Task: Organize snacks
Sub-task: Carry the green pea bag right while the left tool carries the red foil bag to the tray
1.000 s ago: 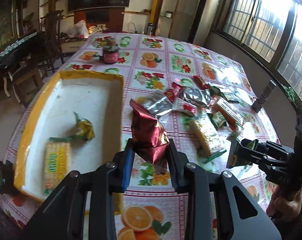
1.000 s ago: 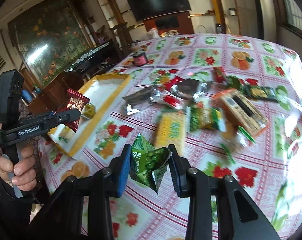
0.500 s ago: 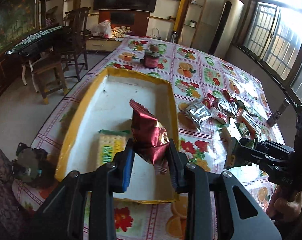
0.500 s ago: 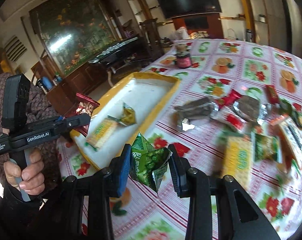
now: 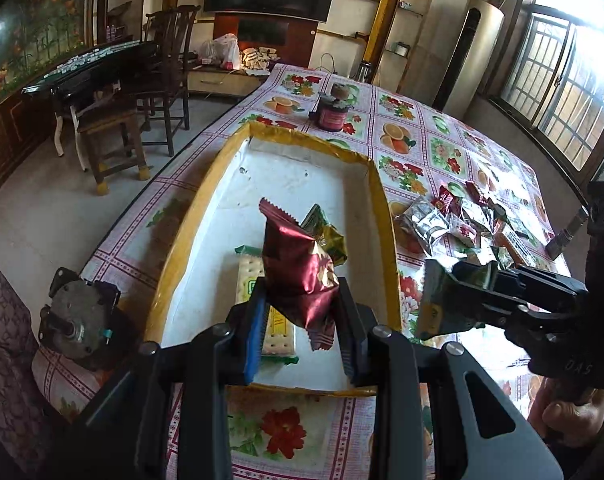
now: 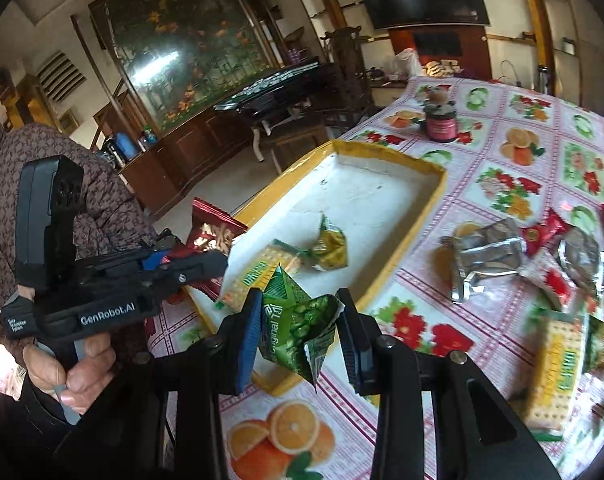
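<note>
Left tool (image 5: 302, 324): clenched on maroon snack packet (image 5: 297, 268), above yellow-rimmed tray (image 5: 384, 240); release low inside.
Right tool (image 6: 297, 336): clenched on green snack packet (image 6: 297, 320); clear tray's near corner first.

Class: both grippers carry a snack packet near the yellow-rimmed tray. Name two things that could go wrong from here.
1. The left gripper and right gripper are converging on the tray and may collide.
2. The green packet sits near the tray's rim; released now, it might land on the tablecloth.
</note>
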Motion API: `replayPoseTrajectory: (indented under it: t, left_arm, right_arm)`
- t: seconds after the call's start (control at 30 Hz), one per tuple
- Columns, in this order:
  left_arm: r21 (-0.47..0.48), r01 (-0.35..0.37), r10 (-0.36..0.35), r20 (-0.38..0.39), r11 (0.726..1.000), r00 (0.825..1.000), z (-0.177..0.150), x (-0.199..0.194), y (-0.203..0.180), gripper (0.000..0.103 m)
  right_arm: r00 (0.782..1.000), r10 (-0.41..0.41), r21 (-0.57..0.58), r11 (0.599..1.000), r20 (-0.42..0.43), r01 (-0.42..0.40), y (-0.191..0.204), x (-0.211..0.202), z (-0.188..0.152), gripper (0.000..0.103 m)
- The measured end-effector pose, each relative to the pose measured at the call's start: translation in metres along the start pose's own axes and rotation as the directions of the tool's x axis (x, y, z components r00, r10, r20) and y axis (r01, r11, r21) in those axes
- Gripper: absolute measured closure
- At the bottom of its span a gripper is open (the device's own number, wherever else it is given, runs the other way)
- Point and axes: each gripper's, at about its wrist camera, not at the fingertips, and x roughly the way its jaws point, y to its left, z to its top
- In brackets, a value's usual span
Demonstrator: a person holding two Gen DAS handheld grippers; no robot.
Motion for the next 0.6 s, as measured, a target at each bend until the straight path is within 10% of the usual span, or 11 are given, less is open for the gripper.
replayPoseTrajectory:
  t: [0.6]
  left_arm:
    - [-0.043, 0.019, -0.023, -0.086, 0.999, 0.996, -0.005, 0.03, 0.024, 0.07]
  right_arm:
    - [0.988, 0.062, -0.001, 0.998, -0.139, -0.063, 0.008, 0.068, 0.0, 0.067]
